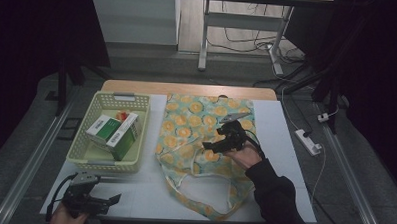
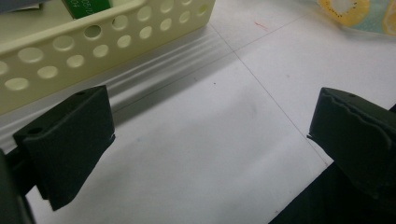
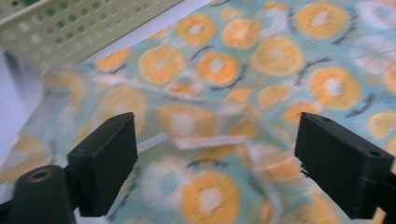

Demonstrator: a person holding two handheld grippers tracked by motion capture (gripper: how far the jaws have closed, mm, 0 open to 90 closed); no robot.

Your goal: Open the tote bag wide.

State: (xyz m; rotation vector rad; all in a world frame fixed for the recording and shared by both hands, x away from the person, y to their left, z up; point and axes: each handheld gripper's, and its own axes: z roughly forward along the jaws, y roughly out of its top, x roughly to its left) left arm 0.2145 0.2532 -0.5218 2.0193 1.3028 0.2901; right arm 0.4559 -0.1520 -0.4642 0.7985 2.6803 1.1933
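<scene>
A: Big picture first: the white worktop (image 1: 295, 160) carries a fruit-print cloth bag (image 1: 205, 142) spread flat down its middle, handles trailing toward the person.

B: And just left of the bag sits the pale perforated basket (image 1: 87, 155), with green-and-white boxes (image 1: 113, 131) lying inside it.

A: Now the action. The right gripper (image 1: 224, 141) hovers over the middle of the bag, fingers (image 3: 343, 163) wide apart, nothing between them. In the right gripper view a folded edge of the cloth (image 3: 210, 140) lies right between those fingers.

B: The left gripper (image 1: 91, 201) is at the near left corner, in front of the basket, its fingers (image 2: 70, 140) also spread over bare worktop.

A: I'd call this the approach: going in to pick up the bag's upper layer, likely to open it for the boxes.

B: Next it needs to drop onto that fold, pinch one layer only, and lift. Grab both layers and the mouth won't open.
</scene>
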